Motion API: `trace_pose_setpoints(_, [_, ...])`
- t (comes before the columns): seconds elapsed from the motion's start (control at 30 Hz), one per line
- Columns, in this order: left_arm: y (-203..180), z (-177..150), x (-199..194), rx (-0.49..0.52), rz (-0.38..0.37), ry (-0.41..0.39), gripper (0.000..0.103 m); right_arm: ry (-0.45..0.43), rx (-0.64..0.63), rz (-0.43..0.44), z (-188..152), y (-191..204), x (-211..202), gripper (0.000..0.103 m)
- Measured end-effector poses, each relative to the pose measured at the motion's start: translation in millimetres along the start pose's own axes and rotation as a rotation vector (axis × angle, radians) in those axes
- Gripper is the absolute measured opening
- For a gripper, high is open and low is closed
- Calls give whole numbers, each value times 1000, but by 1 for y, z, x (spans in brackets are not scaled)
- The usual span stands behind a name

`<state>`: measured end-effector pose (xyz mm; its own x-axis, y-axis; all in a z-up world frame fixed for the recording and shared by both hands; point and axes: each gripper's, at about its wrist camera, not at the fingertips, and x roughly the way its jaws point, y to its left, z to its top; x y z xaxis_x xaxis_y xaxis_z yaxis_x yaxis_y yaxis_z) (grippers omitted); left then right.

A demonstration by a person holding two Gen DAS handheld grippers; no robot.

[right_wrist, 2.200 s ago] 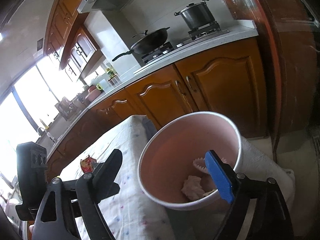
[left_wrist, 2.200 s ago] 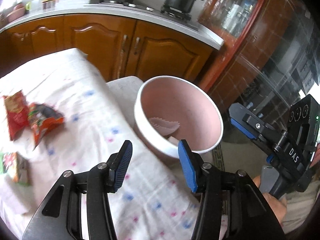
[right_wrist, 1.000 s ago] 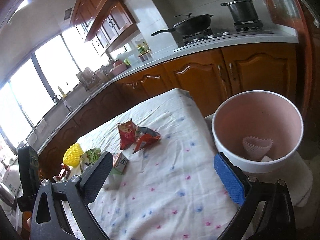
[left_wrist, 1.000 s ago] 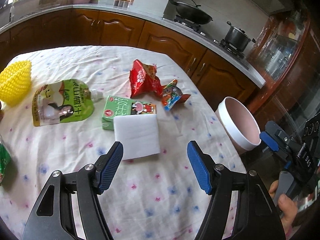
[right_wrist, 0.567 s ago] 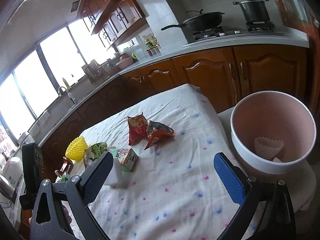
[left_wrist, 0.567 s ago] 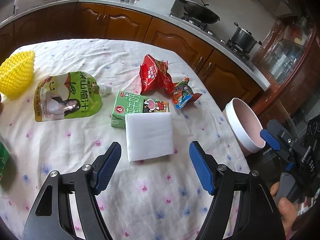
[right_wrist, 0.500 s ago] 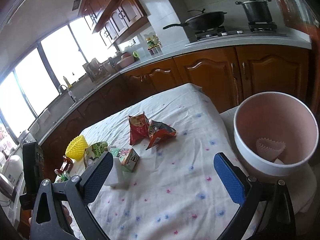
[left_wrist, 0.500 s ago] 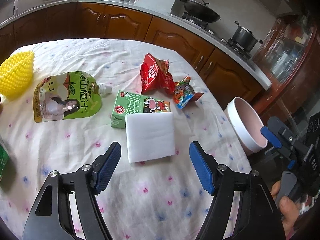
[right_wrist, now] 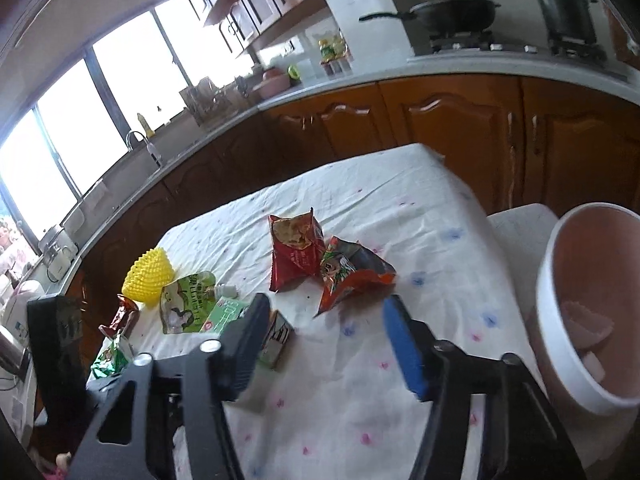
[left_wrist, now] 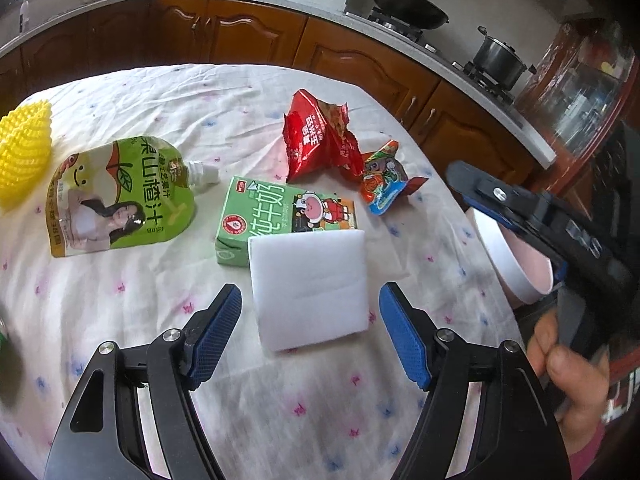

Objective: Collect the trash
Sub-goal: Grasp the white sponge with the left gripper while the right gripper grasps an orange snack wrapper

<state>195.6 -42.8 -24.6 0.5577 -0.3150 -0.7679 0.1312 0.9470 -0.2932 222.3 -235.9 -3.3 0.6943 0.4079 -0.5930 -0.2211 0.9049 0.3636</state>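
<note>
On my far left a yellow spiky ball [left_wrist: 22,156] sits on the cloth-covered surface [left_wrist: 280,392], then a green juice pouch [left_wrist: 116,196], then a green milk carton [left_wrist: 280,216] with a white sponge [left_wrist: 310,284] touching its near edge. My left claw [left_wrist: 310,336] hangs spread just short of that sponge, nothing between its pads. Farther right lie a torn red snack bag [left_wrist: 316,136] and a small orange wrapper [left_wrist: 384,184], touching. My right claw [right_wrist: 326,344] has just been closing, empty, pointing toward that wrapper; the carton lies behind its left finger. The pink bin [right_wrist: 588,308] stands off the surface's right edge.
</note>
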Motion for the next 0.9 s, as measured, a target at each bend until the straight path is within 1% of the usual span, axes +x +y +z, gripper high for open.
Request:
trace_pose_setpoints(0.07, [1, 1, 3, 10, 13, 5, 73, 14, -6, 1, 7, 0, 12, 47])
trace_pose_setpoints(0.13, [3, 2, 6, 13, 17, 8, 71, 18, -19, 4, 11, 2, 20, 47])
trace_pose_setpoints(0.2, [4, 2, 9, 17, 13, 14, 59, 22, -36, 1, 17, 4, 30, 47])
trace_pose_setpoints(0.23, [4, 2, 11, 22, 11, 22, 56, 26, -43, -1, 20, 5, 34, 47])
trace_pose_setpoints(0.33, [2, 1, 11, 43, 20, 12, 54, 51, -63, -16, 25, 5, 52, 42])
trace_pose_setpoints(0.4, [1, 1, 10, 51, 18, 8, 52, 78, -66, -22, 25, 2, 64, 33])
trace_pose_setpoints(0.47, [2, 1, 8, 52, 9, 7, 50, 108, -69, -25, 22, -1, 74, 8])
trace_pose_setpoints(0.5, [2, 1, 7, 49, 2, 5, 50, 109, -69, -24, 20, -1, 74, 3])
trace_pose_setpoints(0.57, [2, 1, 2, 46, -14, -8, 49, 95, -71, -20, 18, -1, 68, 0])
trace_pose_setpoints(0.9, [-11, 6, -29, 63, -84, -67, 49, 20, -50, 23, 5, 4, 8, 0])
